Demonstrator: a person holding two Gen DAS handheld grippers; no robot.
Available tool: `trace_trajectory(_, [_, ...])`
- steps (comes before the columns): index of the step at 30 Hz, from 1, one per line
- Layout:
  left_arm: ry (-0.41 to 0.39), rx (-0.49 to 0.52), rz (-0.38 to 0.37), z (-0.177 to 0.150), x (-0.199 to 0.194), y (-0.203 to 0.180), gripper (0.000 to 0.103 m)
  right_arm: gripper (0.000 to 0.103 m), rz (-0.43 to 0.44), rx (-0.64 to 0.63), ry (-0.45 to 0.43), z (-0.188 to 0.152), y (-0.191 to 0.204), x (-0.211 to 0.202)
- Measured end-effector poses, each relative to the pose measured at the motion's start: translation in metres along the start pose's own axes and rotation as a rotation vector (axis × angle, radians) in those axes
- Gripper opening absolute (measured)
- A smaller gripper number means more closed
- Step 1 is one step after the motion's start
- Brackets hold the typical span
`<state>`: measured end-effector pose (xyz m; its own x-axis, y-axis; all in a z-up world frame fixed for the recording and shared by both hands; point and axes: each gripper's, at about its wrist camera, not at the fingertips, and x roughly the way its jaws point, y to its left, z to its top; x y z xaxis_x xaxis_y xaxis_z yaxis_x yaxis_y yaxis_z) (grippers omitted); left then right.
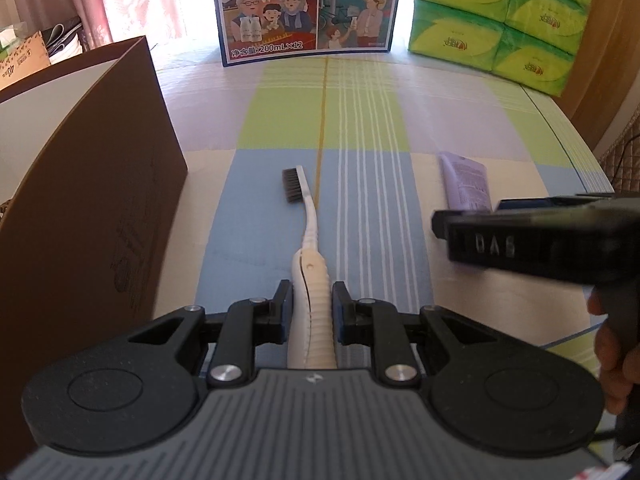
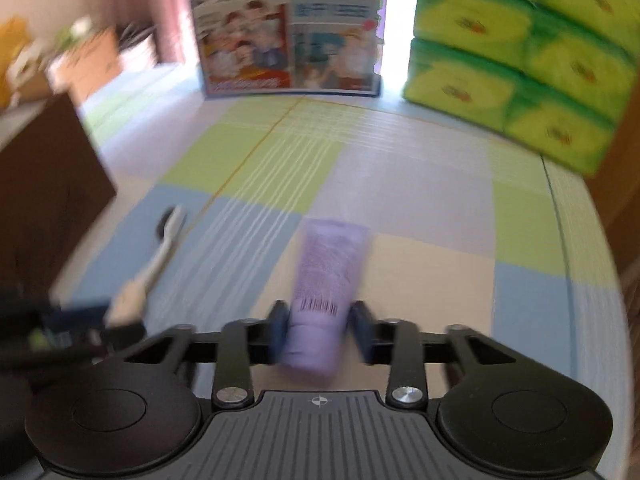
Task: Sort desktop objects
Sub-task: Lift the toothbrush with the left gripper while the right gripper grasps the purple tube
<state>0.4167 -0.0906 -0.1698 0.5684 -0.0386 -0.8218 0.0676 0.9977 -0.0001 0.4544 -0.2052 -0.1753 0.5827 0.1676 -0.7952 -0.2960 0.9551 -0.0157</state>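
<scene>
A white toothbrush [image 1: 308,240] with dark bristles lies on the checked tablecloth, bristles pointing away. My left gripper [image 1: 311,304] straddles its handle, with small gaps between the pads and the handle. A purple tube [image 2: 326,276] lies on the cloth to the right; it also shows in the left wrist view [image 1: 466,182]. My right gripper [image 2: 320,330] straddles the tube's near end, jaws apart with a gap on the right side; that view is motion-blurred. The toothbrush also shows there [image 2: 156,264], at the left.
A tall brown cardboard box [image 1: 92,208] stands at the left. A blue milk carton box [image 1: 308,8] stands at the back middle. Stacked green tissue packs [image 1: 504,20] stand at the back right. The right gripper's body [image 1: 540,240] crosses the left wrist view.
</scene>
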Motion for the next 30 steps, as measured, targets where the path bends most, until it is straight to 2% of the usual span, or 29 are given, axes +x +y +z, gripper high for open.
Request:
trace_trajectory(6, [-0.003, 0.031, -0.002, -0.005, -0.003, -0.004, 0.017, 0.028, 0.051, -0.049, 0.004, -0.033, -0.009, -0.024])
trace_trajectory(10, [0.012, 0.044, -0.018, -0.02, -0.015, -0.006, 0.017, 0.028, 0.067, -0.071, 0.014, -0.066, -0.006, -0.051])
trace_trajectory(14, [0.039, 0.062, -0.029, -0.052, -0.036, -0.009, 0.016, 0.028, 0.096, -0.069, 0.032, -0.103, 0.002, -0.077])
trace_trajectory(19, [0.069, 0.131, -0.052, -0.103, -0.074, -0.012, 0.017, 0.028, 0.149, -0.093, 0.067, -0.144, 0.018, -0.115])
trace_trajectory(22, [0.107, 0.109, -0.066, -0.129, -0.094, -0.004, 0.017, 0.028, 0.183, -0.119, 0.094, -0.164, 0.027, -0.133])
trace_trajectory(26, [0.148, 0.099, -0.061, -0.153, -0.112, 0.001, 0.017, 0.028, 0.179, -0.172, 0.092, -0.178, 0.042, -0.144])
trace_trajectory(30, [0.14, 0.086, -0.049, -0.159, -0.119, -0.002, 0.018, 0.032, 0.164, -0.17, 0.083, -0.174, 0.046, -0.138])
